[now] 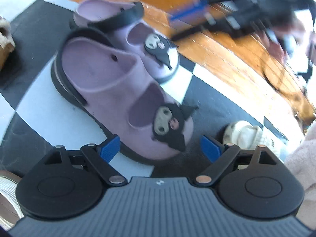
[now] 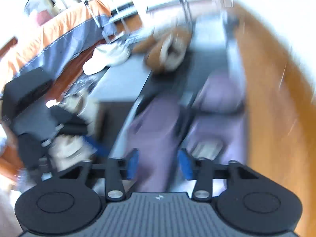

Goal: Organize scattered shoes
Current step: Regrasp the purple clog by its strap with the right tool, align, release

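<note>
Nearest, the left gripper [image 1: 160, 147] points steeply down over the checkered mat [image 1: 47, 118], its blue pads [image 1: 110, 148] spread wide with nothing pressed between them. The toe of the near purple clog [image 1: 118, 98] lies in the gap between the pads, not touched by either.

Near purple clog: long axis runs diagonally in the left wrist view, toe toward the gripper, heel and black strap away at upper left. A dark cartoon charm [image 1: 169, 124] sits on its toe.

Second purple clog [image 1: 138, 39]: just beyond the first and roughly parallel, the two sides close together or touching; which, I cannot tell. Its toe carries a similar charm [image 1: 158, 47]. Its heel reaches toward the wooden floor [image 1: 227, 59] at the mat's far edge.

A pale shoe [image 1: 244, 134] lies to the right of the left gripper, apart from the clogs. A fuzzy pink sleeve [image 1: 300, 162] shows at the right edge.

Right gripper [image 2: 158, 164]: badly blurred view. Pads stand partly apart and hold nothing; the clogs lie below and beyond them. In the left wrist view this gripper [image 1: 227, 17] hangs above the wooden floor, past the clogs, also blurred.

Farther off in the right wrist view: a brown fur-lined slipper [image 2: 167, 51] and a white shoe [image 2: 108, 57].
</note>
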